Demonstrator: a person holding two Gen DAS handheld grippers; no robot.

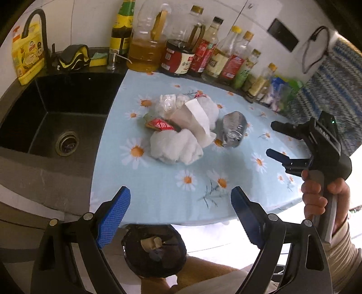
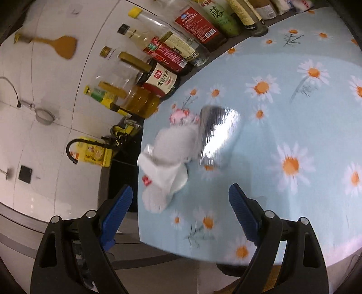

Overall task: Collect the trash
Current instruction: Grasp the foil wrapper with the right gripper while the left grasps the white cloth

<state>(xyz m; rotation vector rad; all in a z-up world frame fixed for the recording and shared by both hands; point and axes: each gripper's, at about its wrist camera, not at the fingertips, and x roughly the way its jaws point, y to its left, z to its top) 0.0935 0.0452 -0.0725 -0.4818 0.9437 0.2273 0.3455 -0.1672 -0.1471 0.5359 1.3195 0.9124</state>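
Observation:
A trash pile lies mid-table on the blue daisy tablecloth: crumpled white tissues, a folded white paper, a red wrapper, a clear plastic bag and a silver foil wrapper. My left gripper hangs open over the table's near edge, short of the pile, with nothing in it. Right of the foil, my right gripper is open and empty, held by a hand. The right wrist view shows the tissues, foil and paper ahead of the right gripper.
A black bin with some scraps inside stands below the table's near edge. A dark sink with a faucet lies left of the cloth. Several oil and sauce bottles line the back wall. A patterned cloth lies at the right.

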